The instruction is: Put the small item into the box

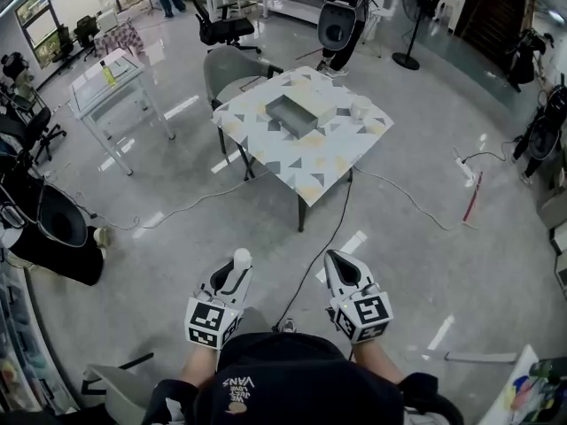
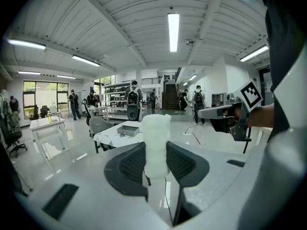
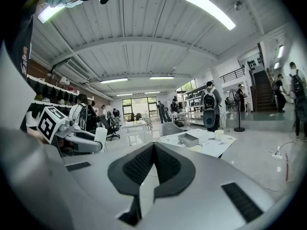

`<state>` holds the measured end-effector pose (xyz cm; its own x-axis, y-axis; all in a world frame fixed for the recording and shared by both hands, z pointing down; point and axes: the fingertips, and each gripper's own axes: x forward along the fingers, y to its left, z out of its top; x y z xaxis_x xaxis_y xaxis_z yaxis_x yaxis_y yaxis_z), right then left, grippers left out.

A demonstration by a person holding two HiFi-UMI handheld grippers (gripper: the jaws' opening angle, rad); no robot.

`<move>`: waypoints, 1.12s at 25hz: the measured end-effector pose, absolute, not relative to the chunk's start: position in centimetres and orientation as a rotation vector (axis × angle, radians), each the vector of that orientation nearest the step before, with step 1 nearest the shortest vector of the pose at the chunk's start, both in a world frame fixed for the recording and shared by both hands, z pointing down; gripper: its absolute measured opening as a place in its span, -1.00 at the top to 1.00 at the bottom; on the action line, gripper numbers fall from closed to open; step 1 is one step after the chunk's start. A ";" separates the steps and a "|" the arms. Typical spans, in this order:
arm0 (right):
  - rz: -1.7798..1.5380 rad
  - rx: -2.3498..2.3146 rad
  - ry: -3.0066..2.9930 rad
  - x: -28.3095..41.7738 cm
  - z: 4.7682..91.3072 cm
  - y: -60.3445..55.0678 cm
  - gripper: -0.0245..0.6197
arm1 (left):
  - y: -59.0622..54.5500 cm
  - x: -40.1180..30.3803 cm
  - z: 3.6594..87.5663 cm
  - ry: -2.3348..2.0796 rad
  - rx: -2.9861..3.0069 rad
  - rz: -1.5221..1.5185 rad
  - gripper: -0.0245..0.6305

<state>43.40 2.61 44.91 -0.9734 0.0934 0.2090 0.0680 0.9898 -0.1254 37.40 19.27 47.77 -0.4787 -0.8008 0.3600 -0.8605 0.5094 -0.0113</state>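
My left gripper (image 1: 236, 266) is shut on a small white fuzzy cylinder (image 1: 241, 258), which stands upright between the pads (image 2: 129, 164) in the left gripper view. The right gripper (image 1: 340, 266) is beside it, and its jaws (image 3: 153, 152) are shut with nothing between them. Both are held over the floor, well short of the table (image 1: 337, 171) with the patterned cloth. An open grey box (image 1: 297, 114) lies on that table, and a white cup (image 1: 361, 106) stands to its right. The box (image 2: 128, 127) looks small and far off in the left gripper view and the box (image 3: 188, 139) likewise in the right one.
A grey chair (image 1: 227, 69) stands behind the table. A black cable (image 1: 321, 246) runs across the floor from the table toward me. A second table (image 1: 111, 82) is at the far left, a black office chair (image 1: 221, 27) and a fan stand (image 1: 407, 58) at the back.
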 end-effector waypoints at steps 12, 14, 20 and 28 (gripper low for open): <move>0.306 -0.025 -2.917 37.6 46.1 1.9 0.92 | 20.0 31.1 49.6 -2.413 1.392 0.247 0.53; 0.298 0.005 -2.916 35.3 46.2 2.1 0.93 | 20.3 28.7 49.9 -2.401 1.411 0.244 0.53; 0.275 0.124 -2.909 27.2 45.8 3.7 0.92 | 22.2 19.7 50.0 -2.345 1.489 0.252 0.53; 0.290 0.332 -2.913 17.8 45.2 7.0 0.93 | 26.2 8.0 49.4 -2.278 1.603 0.319 0.53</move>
